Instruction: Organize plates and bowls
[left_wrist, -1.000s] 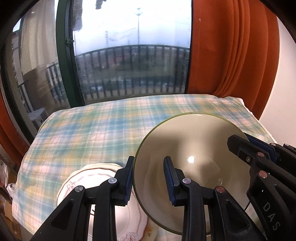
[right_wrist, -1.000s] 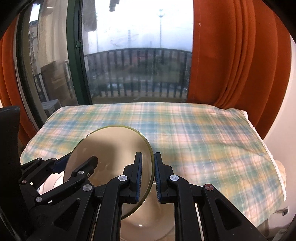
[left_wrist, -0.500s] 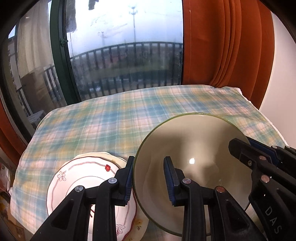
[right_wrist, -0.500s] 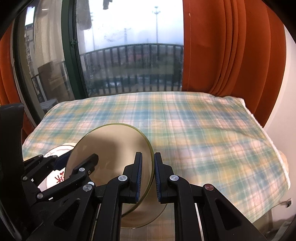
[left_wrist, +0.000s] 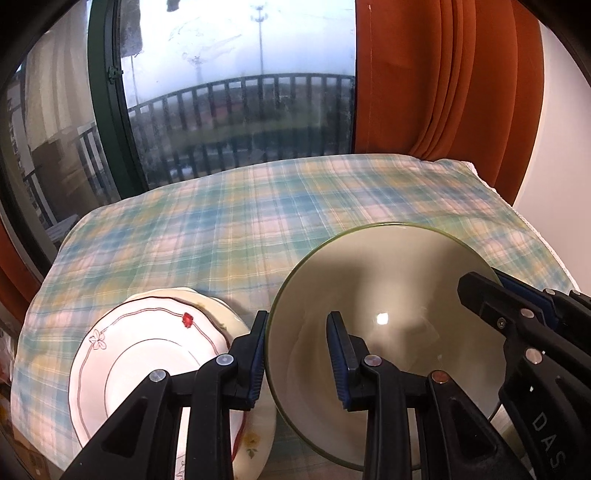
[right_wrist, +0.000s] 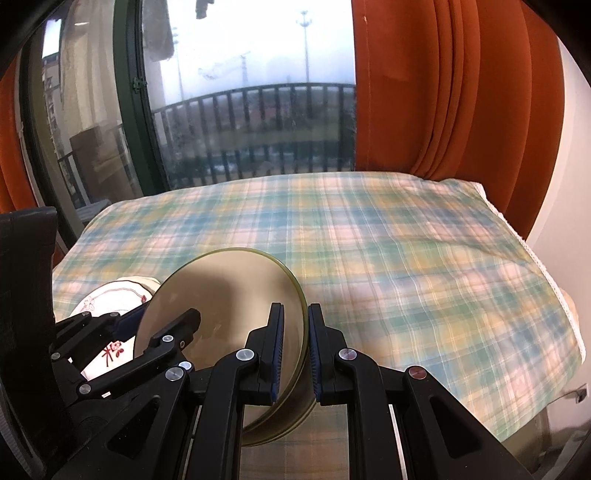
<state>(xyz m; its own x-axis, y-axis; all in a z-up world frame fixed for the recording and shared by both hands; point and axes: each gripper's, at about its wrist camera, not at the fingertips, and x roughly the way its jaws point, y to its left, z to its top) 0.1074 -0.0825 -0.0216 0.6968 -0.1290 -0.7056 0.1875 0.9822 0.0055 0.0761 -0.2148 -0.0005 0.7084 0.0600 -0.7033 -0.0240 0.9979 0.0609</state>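
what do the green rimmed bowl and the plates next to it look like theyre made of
Bowl: likely glazed ceramic; smooth cream inside carries a sharp light glint, with a thin green rim. Plates: probably glossy white porcelain or ceramic, with a scalloped edge and printed red line and flower motifs.

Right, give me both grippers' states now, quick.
Left gripper: shut on the bowl's left rim.
Right gripper: shut on the same bowl's right rim.
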